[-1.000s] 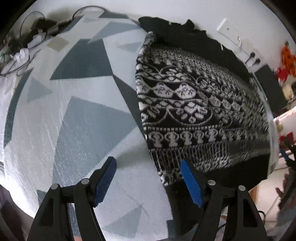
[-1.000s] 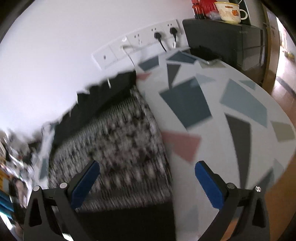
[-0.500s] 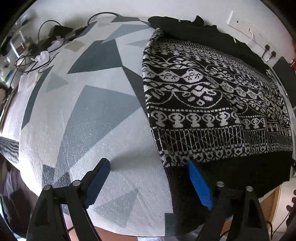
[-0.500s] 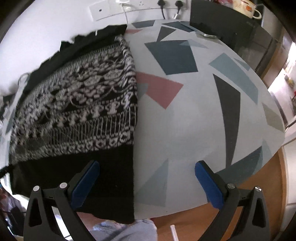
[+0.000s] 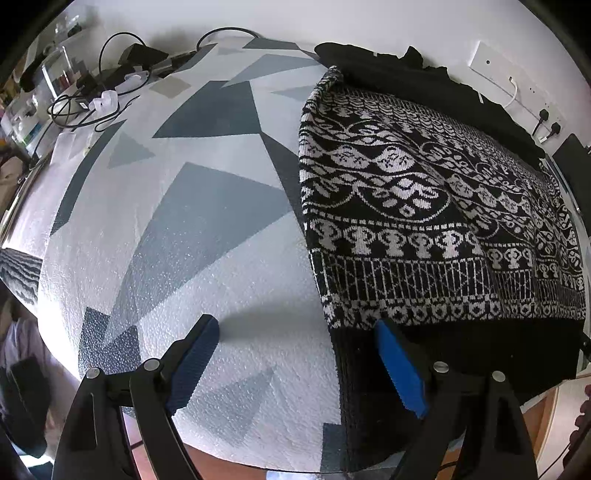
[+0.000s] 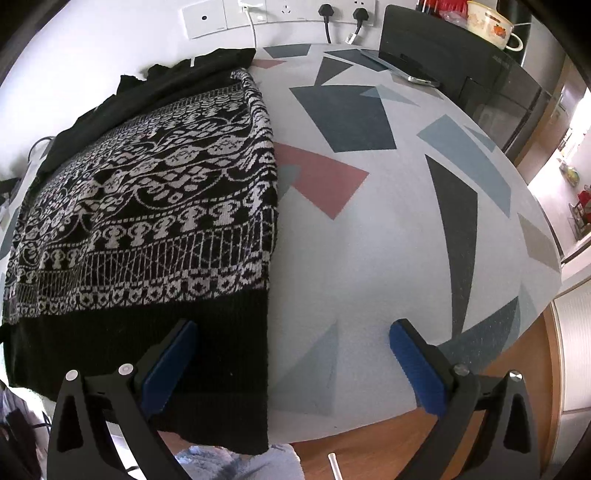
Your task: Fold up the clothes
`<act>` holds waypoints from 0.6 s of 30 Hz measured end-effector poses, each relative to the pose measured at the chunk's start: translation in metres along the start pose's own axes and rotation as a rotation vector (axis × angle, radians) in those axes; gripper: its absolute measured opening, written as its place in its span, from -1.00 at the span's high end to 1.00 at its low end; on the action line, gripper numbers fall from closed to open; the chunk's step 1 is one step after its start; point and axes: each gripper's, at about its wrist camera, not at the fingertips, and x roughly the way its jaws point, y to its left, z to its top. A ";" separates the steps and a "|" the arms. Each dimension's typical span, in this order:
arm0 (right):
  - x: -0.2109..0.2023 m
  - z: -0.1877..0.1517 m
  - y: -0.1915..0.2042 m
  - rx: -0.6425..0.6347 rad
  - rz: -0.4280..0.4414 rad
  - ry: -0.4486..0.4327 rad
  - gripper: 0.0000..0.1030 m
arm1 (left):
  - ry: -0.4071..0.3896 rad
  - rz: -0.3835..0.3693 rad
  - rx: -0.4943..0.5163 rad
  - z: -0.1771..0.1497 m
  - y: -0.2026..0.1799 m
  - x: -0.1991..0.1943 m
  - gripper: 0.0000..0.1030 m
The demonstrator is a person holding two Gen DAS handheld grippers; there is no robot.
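Observation:
A black-and-white patterned knit sweater [image 5: 424, 206] [image 6: 155, 206] lies flat on a table under a cloth with grey triangles [image 5: 184, 221] [image 6: 369, 240]; its plain black hem hangs over the near edge. My left gripper [image 5: 295, 354] is open and straddles the sweater's left hem corner: the right pad [image 5: 399, 369] is over the black hem, the left pad over bare cloth. My right gripper [image 6: 291, 358] is open astride the right hem corner, its left pad [image 6: 170, 362] over the hem. Neither gripper presses on the fabric.
Cables and chargers [image 5: 99, 99] are piled at the table's far left. Wall sockets [image 6: 280, 11] with plugs sit behind the sweater. A black box [image 6: 461, 62] with a mug [image 6: 491, 26] on it stands at the far right. Wooden floor shows below the table's edge.
Both grippers have come down toward the near hem, and both views have tilted to look more steeply down at the table. The left gripper's jaws stand a little wider than a second ago.

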 end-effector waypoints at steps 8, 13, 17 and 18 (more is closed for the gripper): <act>-0.006 0.000 -0.006 -0.018 0.130 0.030 -0.99 | 0.057 -0.012 0.015 -0.028 0.006 -0.010 -0.67; -0.018 -0.016 -0.013 -0.045 0.233 -0.022 -0.83 | 0.042 -0.021 0.055 -0.050 -0.002 -0.015 -0.67; -0.021 -0.019 -0.014 -0.077 0.237 -0.058 -0.73 | 0.015 -0.032 0.068 -0.070 -0.011 -0.021 -0.67; -0.022 -0.019 -0.014 -0.083 0.239 -0.069 -0.67 | 0.011 -0.038 0.069 -0.075 -0.011 -0.023 -0.67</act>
